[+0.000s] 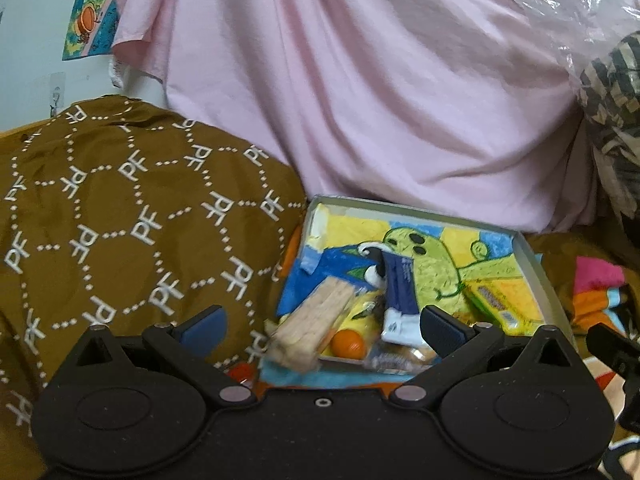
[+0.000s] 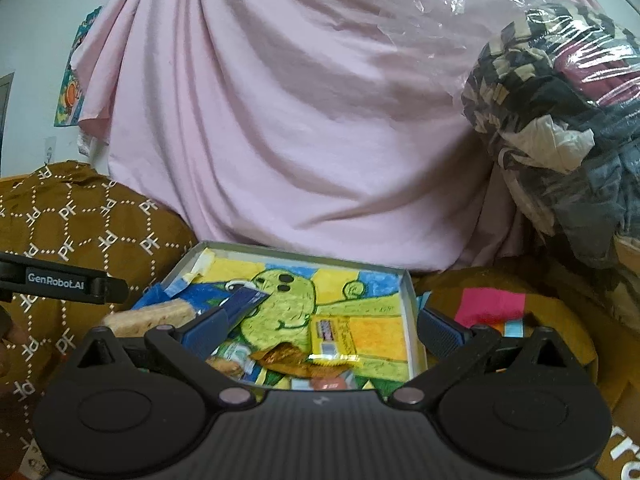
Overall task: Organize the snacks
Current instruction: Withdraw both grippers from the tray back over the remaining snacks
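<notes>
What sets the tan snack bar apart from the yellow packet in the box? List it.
The tan snack bar is pale and thick; the yellow packet is bright, flat and glossy. The bar lies at the box's left side, jutting over its near edge; the packet lies at the right, fully inside. Both are wrapped snacks, and neither gripper holds them.
</notes>
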Motion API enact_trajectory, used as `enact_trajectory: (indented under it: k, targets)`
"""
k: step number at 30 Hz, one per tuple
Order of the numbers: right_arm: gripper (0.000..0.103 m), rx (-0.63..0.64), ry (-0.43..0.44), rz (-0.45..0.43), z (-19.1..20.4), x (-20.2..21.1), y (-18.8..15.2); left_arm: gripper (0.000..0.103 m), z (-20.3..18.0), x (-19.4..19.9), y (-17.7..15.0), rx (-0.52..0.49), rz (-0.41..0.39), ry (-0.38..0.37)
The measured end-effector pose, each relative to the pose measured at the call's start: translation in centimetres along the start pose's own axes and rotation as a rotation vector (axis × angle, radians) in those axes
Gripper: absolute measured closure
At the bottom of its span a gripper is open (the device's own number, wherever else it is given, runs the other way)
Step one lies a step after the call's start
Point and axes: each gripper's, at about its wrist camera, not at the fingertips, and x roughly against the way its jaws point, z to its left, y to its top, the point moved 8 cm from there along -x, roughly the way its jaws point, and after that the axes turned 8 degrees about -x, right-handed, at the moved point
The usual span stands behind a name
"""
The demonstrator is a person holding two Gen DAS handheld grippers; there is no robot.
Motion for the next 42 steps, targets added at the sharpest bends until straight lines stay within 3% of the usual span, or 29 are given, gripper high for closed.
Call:
enact_trajectory:
  k: [19, 29, 42]
  targets:
    - [0.000, -0.049, 0.026, 0.151, 2.5, 3.8, -6.6, 0.001, 4.4, 4.1, -7.1, -0.020, 0.108, 0.022]
    - [0.000, -0.056, 0.022, 0.267, 3.0, 4.2, -10.7, 0.001, 6.4, 4.1, -10.6, -0.045, 0.164, 0.095]
    - [0.000, -0.020, 0.019, 0.385, 3.6, 4.0, -14.7, 0.001, 7.5, 3.6, -13.3, -0.083, 0.245, 0.088]
